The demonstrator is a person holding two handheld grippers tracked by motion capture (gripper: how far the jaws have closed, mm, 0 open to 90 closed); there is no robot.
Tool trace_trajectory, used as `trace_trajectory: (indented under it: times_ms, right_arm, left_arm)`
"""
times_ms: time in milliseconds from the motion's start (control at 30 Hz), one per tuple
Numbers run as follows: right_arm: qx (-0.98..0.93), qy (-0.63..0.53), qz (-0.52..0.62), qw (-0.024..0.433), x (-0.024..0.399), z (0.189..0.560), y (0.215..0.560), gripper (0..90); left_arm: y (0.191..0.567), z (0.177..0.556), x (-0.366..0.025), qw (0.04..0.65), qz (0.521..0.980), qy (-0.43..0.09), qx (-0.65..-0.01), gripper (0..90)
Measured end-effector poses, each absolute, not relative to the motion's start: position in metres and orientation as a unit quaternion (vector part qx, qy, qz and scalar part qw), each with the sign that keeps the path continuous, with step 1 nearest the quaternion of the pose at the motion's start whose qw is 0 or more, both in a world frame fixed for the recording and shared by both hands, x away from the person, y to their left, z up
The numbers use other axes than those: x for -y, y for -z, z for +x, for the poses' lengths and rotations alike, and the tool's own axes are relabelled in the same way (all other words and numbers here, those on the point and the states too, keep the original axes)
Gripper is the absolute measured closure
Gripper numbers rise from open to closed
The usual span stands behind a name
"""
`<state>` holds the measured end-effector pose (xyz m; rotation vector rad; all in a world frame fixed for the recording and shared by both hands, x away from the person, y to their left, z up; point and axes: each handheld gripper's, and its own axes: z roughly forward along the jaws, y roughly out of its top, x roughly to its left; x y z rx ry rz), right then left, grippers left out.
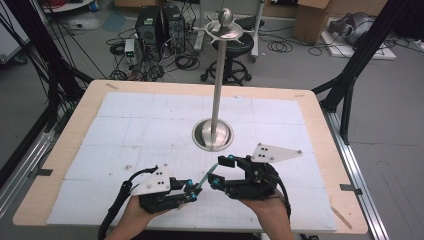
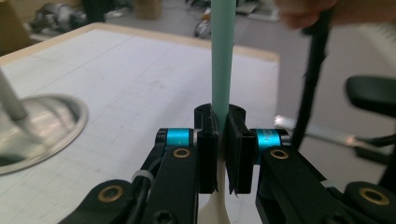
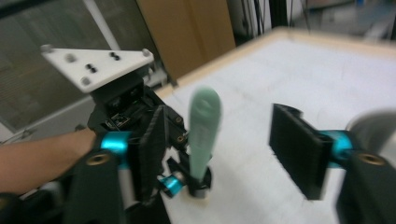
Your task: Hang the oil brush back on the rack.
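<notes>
From the high view: sitting low over the near edge of the desk [image 1: 65, 150], both hands level, left claw [image 1: 192, 190] and right claw [image 1: 216, 172] meeting tip to tip around a slim green utensil [image 1: 203, 179], well short of the steel stand [image 1: 216, 95], apparently handing over. From the left gripper view: clamping tight on the green utensil [image 2: 222, 51], pointing forward. From the right gripper view: standing wide apart beside the utensil [image 3: 202, 135], gripping nothing, leaving it to the left claw [image 3: 187, 184].

I see a wooden counter [image 1: 75, 117] covered by a white gridded mat [image 1: 150, 125]. A round metal base [image 1: 213, 135] sits on the mat near its middle, carrying an upright pole [image 1: 218, 75].
</notes>
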<state>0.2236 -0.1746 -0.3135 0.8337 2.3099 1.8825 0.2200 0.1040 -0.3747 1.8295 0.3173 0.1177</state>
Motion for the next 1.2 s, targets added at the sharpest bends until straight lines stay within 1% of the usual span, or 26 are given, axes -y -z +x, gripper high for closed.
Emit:
trace_trajectory:
  times_ms: [33, 100, 267, 367, 433, 467, 500, 567, 767, 833, 933, 967, 1033, 1067, 1133, 1200]
  right_arm:
    - [-0.74, -0.622, 0.256, 0.023, 0.177, 0.222, 0.314, 32.2]
    - [-0.727, -0.647, 0.231, 0.016, 0.181, 0.219, 0.317, 32.4]
    - [-0.723, -0.668, 0.178, 0.012, 0.183, 0.217, 0.323, 35.6]
    - [-0.723, -0.675, 0.147, 0.006, 0.18, 0.217, 0.324, 40.4]
    - [-0.723, -0.679, 0.128, 0.0, 0.177, 0.218, 0.324, 45.7]
    - [-0.723, -0.679, 0.128, 0.0, 0.177, 0.218, 0.324, 45.7]
    - [-0.721, -0.684, 0.108, -0.011, 0.173, 0.219, 0.324, 50.6]
    - [-0.718, -0.689, 0.095, -0.02, 0.169, 0.22, 0.324, 55.6]
    - [-0.712, -0.698, 0.068, -0.04, 0.162, 0.222, 0.325, 67.0]
    - [-0.71, -0.7, 0.06, -0.044, 0.16, 0.222, 0.325, 69.5]
    - [-0.709, -0.702, 0.052, -0.05, 0.158, 0.223, 0.325, 78.5]
    - [-0.708, -0.703, 0.052, -0.05, 0.158, 0.224, 0.326, 80.2]
    - [-0.707, -0.703, 0.054, -0.054, 0.158, 0.224, 0.326, 80.6]
    - [-0.707, -0.703, 0.059, -0.054, 0.157, 0.224, 0.327, 82.2]
    - [-0.706, -0.703, 0.066, -0.049, 0.156, 0.225, 0.327, 82.5]
    - [-0.699, -0.707, 0.089, -0.054, 0.158, 0.228, 0.327, 82.7]
  left_arm:
    - [0.374, 0.221, -0.106, 0.607, 0.782, -0.042, -0.135, 83.7]
    - [0.372, 0.222, -0.11, 0.627, 0.769, -0.018, -0.127, 83.7]
    - [0.369, 0.221, -0.115, 0.651, 0.752, 0.017, -0.097, 83.7]
    - [0.369, 0.221, -0.116, 0.654, 0.751, 0.025, -0.088, 83.6]
    - [0.369, 0.219, -0.116, 0.656, 0.75, 0.038, -0.073, 83.6]
    - [0.369, 0.219, -0.116, 0.656, 0.75, 0.038, -0.073, 83.6]
    - [0.369, 0.218, -0.116, 0.659, 0.748, 0.044, -0.067, 83.6]
    - [0.369, 0.218, -0.117, 0.66, 0.747, 0.051, -0.062, 83.6]
    - [0.368, 0.218, -0.117, 0.666, 0.741, 0.063, -0.058, 83.7]
    - [0.368, 0.219, -0.117, 0.666, 0.741, 0.066, -0.054, 83.6]
    - [0.368, 0.219, -0.117, 0.667, 0.74, 0.067, -0.052, 83.6]
    - [0.368, 0.219, -0.118, 0.667, 0.74, 0.065, -0.052, 83.6]
    - [0.368, 0.219, -0.118, 0.667, 0.74, 0.066, -0.055, 83.1]
    - [0.368, 0.22, -0.119, 0.66, 0.747, 0.059, -0.063, 78.5]
    - [0.368, 0.221, -0.119, 0.652, 0.753, 0.051, -0.08, 64.1]
    - [0.369, 0.221, -0.123, 0.646, 0.757, 0.03, -0.093, 57.0]
